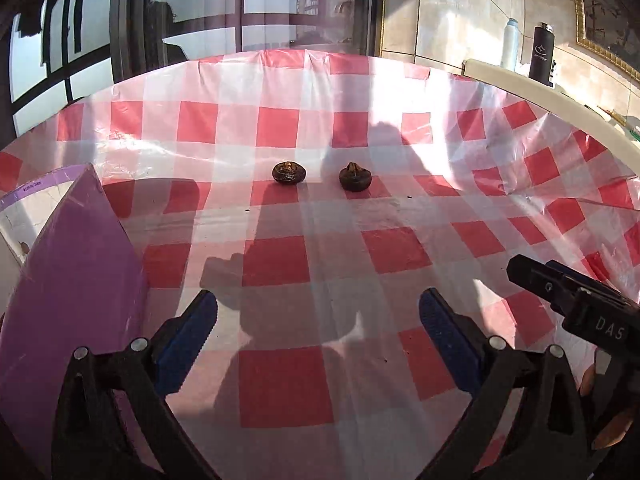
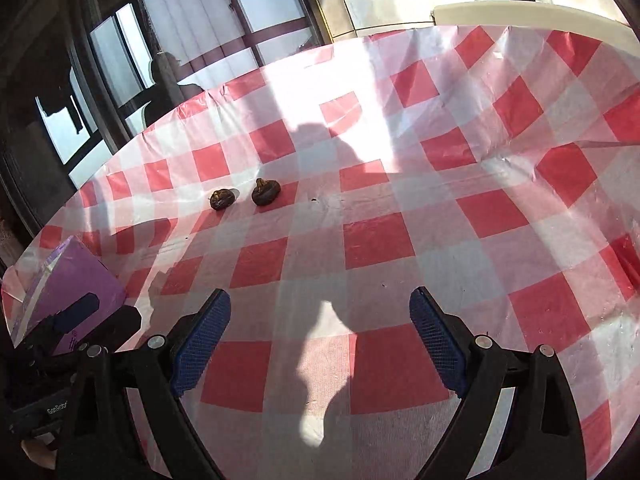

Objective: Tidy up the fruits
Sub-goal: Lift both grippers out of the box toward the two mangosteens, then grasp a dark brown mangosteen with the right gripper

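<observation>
Blue-padded fingers frame the bottom of both wrist views: the left gripper (image 1: 318, 320) and the right gripper (image 2: 320, 320) each hang spread wide over the red-and-white checked tablecloth (image 1: 396, 248), pinching nothing. The right tool's black body also pokes in at the lower right of the left view.

At the left edge of that view stands a purple box (image 1: 76, 280) with a pale interior, likely the place the fruits are meant to go, though its contents cannot be made out.

Mid-frame, well ahead of both tools, sit two small dark fruits side by side and apart: the left fruit (image 1: 289, 173) and the right fruit (image 1: 355, 177). Each is squat, brown-black and wrinkled-looking, with a lighter tuft or stem at the top; the right one's stem juts up more. What kind of fruit they are cannot be told.

The risks appear plain. Such small, rounded pieces could squirt from the pads if pinched off-centre, and the glossy, creased plastic cloth could let them skid or bunch under a low finger. Hard sun and deep shadow across the table may also make the approach harder to judge.

Beyond the table's far edge, a window fills the upper left; a white bottle (image 1: 510, 42) and a black flask (image 1: 542, 52) stand upper right.
</observation>
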The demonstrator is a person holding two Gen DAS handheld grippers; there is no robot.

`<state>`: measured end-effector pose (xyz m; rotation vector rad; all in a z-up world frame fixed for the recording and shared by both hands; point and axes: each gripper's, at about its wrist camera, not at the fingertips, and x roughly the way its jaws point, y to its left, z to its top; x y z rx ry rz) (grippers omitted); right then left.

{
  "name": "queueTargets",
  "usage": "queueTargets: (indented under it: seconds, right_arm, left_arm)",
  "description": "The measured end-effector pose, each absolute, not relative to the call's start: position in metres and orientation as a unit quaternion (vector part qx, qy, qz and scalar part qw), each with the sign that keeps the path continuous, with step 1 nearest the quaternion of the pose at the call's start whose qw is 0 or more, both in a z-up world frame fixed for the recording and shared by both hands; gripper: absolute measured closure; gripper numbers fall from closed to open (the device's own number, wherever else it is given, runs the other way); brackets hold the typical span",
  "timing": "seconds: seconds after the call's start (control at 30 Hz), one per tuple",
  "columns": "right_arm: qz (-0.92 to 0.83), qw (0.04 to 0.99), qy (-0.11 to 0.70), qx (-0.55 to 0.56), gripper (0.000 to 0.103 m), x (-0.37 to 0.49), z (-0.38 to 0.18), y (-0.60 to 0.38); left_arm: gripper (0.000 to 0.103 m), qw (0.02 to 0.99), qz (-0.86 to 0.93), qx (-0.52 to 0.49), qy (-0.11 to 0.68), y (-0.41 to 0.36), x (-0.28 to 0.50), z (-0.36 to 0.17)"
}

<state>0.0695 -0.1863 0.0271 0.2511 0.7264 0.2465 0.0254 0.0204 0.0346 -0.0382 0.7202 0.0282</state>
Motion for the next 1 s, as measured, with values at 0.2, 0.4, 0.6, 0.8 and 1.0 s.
queueTargets:
  seconds: [0.2,0.4,0.6,0.8,1.0]
  right_arm:
    - [0.126,0.915,0.371,0.099,0.015,0.112,0.025,-0.164]
    - [0.157,0.902,0.397,0.07,0.015,0.168,0.021,-0.131]
    - [0.167,0.894,0.415,0.024,0.025,0.213,0.019,-0.1]
    - [0.178,0.887,0.424,-0.032,0.035,0.246,0.018,-0.059]
    - [0.159,0.887,0.426,-0.084,0.056,0.257,0.018,-0.031]
  left_arm:
    - [0.002,0.911,0.02,-0.074,0.405,0.044,0.049,0.007]
    - [0.002,0.909,-0.029,-0.123,0.397,0.055,0.047,0.007]
    - [0.002,0.908,-0.017,-0.161,0.385,0.066,0.046,0.006]
    - [0.002,0.911,-0.017,-0.163,0.379,0.067,0.044,0.009]
    - [0.002,0.911,-0.014,-0.169,0.377,0.069,0.043,0.011]
